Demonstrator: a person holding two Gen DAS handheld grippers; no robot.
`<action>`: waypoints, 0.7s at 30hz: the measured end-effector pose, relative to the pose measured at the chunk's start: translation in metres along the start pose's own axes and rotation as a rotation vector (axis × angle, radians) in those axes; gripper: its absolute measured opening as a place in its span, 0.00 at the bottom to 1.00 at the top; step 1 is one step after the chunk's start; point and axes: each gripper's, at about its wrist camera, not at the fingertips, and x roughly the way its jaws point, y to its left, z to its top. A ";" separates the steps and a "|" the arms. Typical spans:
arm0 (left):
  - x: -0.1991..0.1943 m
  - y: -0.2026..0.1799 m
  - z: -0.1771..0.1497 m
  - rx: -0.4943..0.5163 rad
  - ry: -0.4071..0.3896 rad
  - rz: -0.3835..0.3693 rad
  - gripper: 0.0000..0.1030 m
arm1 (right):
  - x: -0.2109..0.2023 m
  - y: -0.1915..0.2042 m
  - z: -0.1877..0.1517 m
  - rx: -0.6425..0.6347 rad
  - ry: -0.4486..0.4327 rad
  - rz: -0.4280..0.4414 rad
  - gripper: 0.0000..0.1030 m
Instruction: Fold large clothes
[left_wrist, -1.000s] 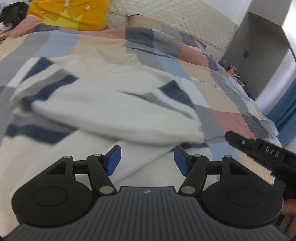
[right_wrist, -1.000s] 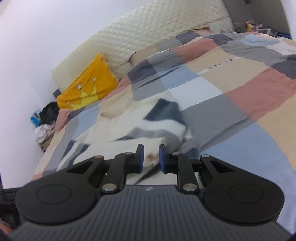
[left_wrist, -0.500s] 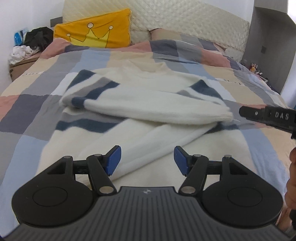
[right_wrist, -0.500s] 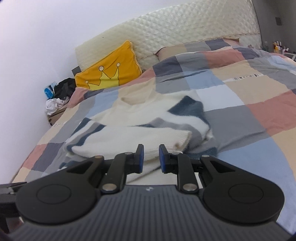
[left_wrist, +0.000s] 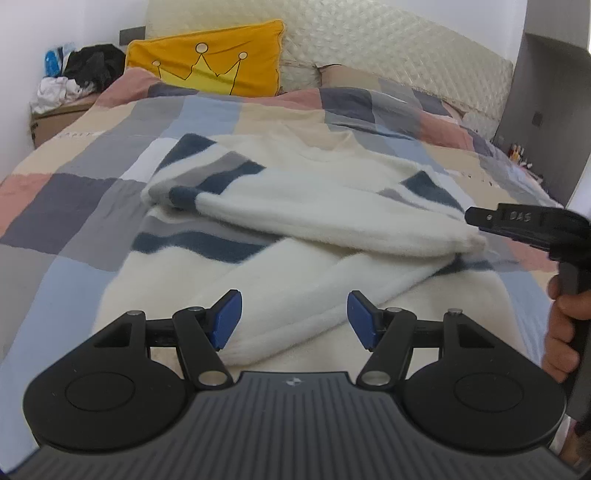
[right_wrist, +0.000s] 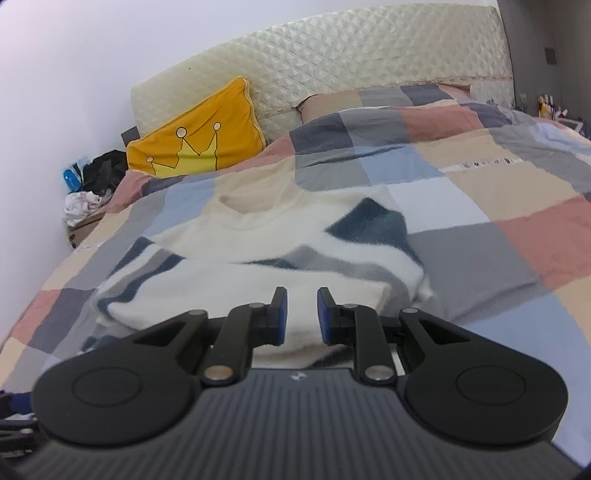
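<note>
A fluffy cream sweater with navy and grey stripes (left_wrist: 295, 236) lies on the patchwork quilt (left_wrist: 66, 206), sleeves crossed over its body. The left gripper (left_wrist: 294, 319) gapes empty above the hem; the right gripper (right_wrist: 299, 314), by the upper sleeve's cuff, appears narrowly parted, holding nothing. Lifting the hem may spill the loose sleeves.

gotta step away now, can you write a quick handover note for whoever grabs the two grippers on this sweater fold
Left gripper: jaws open, nothing between them, above the near part of the sweater.
Right gripper: jaws nearly closed with a narrow gap, apparently empty, over the sleeve end.
Sweater: cream with navy and grey stripes, lying on the patchwork duvet, collar toward the yellow crown pillow.
Done: both sleeves lie crossed over the body.
Left: fold the body up from the near hem, then tidy it.
</note>
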 end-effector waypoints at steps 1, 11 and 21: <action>0.000 0.001 0.000 0.000 -0.004 0.009 0.67 | 0.003 0.001 0.000 -0.011 -0.002 -0.011 0.21; 0.002 0.020 0.002 -0.028 -0.008 0.066 0.67 | 0.047 0.010 -0.025 -0.090 0.119 -0.096 0.20; -0.006 0.040 0.002 -0.087 -0.002 0.058 0.68 | 0.040 0.006 -0.029 -0.028 0.118 -0.115 0.20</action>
